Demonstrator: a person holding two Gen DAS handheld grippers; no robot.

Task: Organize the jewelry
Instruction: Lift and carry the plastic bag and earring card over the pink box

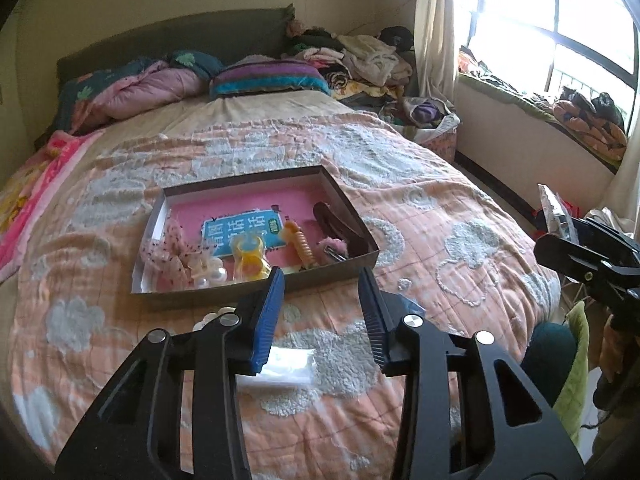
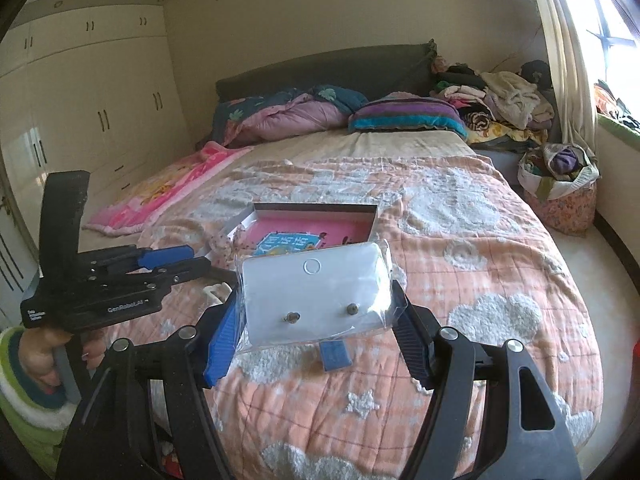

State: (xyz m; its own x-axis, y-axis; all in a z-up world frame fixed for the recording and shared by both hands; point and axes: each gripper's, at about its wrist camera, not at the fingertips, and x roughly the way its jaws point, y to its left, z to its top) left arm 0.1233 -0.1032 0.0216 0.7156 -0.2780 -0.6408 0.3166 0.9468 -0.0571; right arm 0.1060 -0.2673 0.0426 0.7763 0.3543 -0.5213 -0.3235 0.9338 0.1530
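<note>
We work over a bed (image 1: 440, 208) covered by a peach quilt with white clouds. A shallow box (image 1: 344, 196) of hair clips and trinkets lies mid-bed, toward the foot edge. Our right claw (image 2: 316, 324) is clamped on a bagged white earring card (image 2: 316, 292), lifted above the quilt. Our left claw (image 1: 320, 280) has its blue pads apart with nothing between them, hovering over a clear packet (image 1: 286, 368) on the quilt near the foot edge. Wardrobes (image 2: 80, 112) line one wall; a curtained window (image 1: 540, 20) stands opposite.
</note>
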